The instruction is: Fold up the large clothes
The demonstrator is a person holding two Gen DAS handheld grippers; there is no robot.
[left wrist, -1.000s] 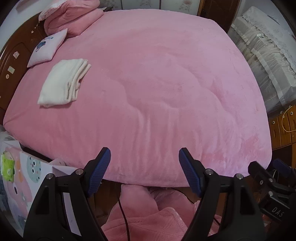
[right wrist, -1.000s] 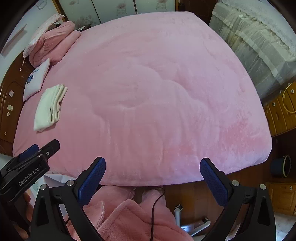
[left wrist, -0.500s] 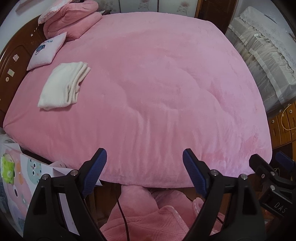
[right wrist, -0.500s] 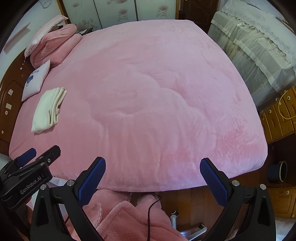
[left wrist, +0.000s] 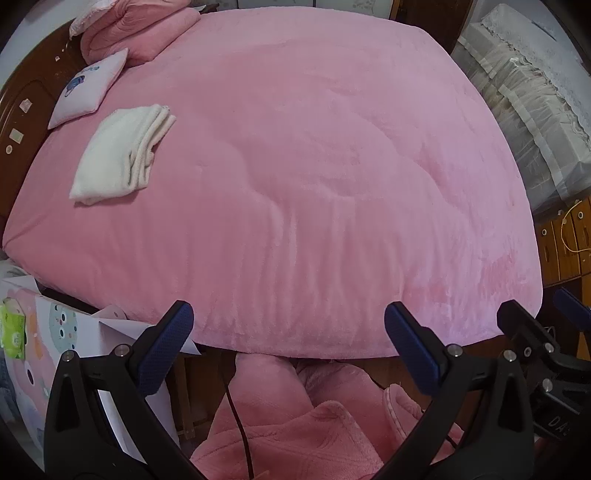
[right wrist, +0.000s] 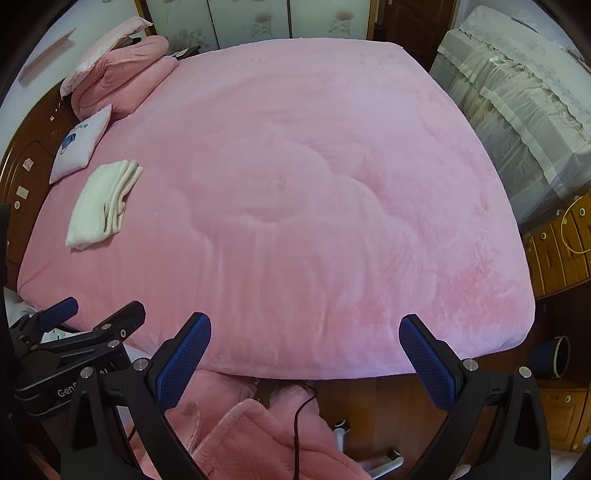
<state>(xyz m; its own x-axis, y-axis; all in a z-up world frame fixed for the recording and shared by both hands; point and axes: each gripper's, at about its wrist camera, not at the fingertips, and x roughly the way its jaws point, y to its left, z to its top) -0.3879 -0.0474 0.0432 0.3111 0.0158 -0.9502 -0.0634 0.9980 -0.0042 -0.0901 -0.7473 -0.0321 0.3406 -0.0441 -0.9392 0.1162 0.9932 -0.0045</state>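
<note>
A folded white cloth [left wrist: 122, 155] [right wrist: 103, 203] lies on the left part of a wide pink blanket [left wrist: 314, 166] [right wrist: 314, 166] that covers the bed. My left gripper [left wrist: 288, 314] hangs over the bed's near edge, its jaws opening with nothing between them. Beside it, my right gripper [right wrist: 304, 322] stands open and holds nothing. Each gripper shows at the edge of the other's view: the right gripper [left wrist: 535, 332] and the left gripper [right wrist: 92, 317]. Pink fleece fabric [left wrist: 295, 424] bunches below the bed edge. I cannot tell whether it is worn or loose.
A rolled pink quilt [left wrist: 136, 29] and a small printed pillow [left wrist: 88, 88] sit by the dark wooden headboard [left wrist: 22, 96]. Plastic-covered furniture [left wrist: 524, 92] and wooden drawers [left wrist: 569, 236] stand on the right. A dark bucket [right wrist: 554, 356] is on the floor.
The left gripper's jaws have spread wider. The right wrist view has drawn back slightly from the bed. Nothing on the bed has moved.
</note>
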